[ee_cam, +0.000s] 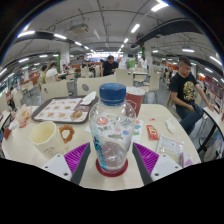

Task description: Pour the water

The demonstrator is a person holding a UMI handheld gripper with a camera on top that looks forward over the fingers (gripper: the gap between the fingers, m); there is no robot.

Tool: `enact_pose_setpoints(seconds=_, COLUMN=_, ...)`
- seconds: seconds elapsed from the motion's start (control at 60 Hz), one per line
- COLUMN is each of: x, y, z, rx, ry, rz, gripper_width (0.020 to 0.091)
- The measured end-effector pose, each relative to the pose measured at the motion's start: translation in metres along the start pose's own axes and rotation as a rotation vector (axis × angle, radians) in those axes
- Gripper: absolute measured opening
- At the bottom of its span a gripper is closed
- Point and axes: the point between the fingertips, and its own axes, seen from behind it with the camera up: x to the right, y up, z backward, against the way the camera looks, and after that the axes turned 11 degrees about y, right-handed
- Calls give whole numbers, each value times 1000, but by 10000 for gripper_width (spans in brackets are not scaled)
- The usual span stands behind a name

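A clear plastic water bottle [110, 130] with a blue cap [112, 93] stands upright on a red coaster [111, 168] on the pale table [160, 118]. It is partly filled with water. My gripper [111, 157] is open, and the bottle stands between its fingers with a small gap at each side. The purple pads [76, 155] flank the bottle's lower half. A cream paper cup [45, 138] stands just left of the left finger. A clear plastic cup [170, 150] sits just right of the right finger.
A tray [62, 108] with food lies beyond the bottle to the left. A red cup [135, 101] stands behind the bottle, and a small red packet [152, 131] lies to its right. A person [183, 88] sits at the table's far right. More tables and chairs fill the hall behind.
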Motion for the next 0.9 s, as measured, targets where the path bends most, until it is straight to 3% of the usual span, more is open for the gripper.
enact_pose_setpoints(seconds=0.05, x=-2, y=-3, z=11, rx=-26, ry=-11, rz=-18, gripper_width=820)
enact_pose_setpoints(seconds=0.117, x=-4, y=-6, z=34, rx=-63, ry=-40, rz=-40, gripper_width=855)
enact_pose_setpoints(seconds=0.3, x=-39, y=-16, z=113, rx=-179, ry=-75, rz=-104, gripper_width=848)
enact_pose_setpoints(seconds=0.45, x=-78, y=-18, z=166, rx=-223, ry=-67, rz=-104, gripper_width=847)
enact_pose_setpoints(seconds=0.9, x=-122, y=-3, z=208, rx=-195, ry=-38, rz=-39, gripper_width=854)
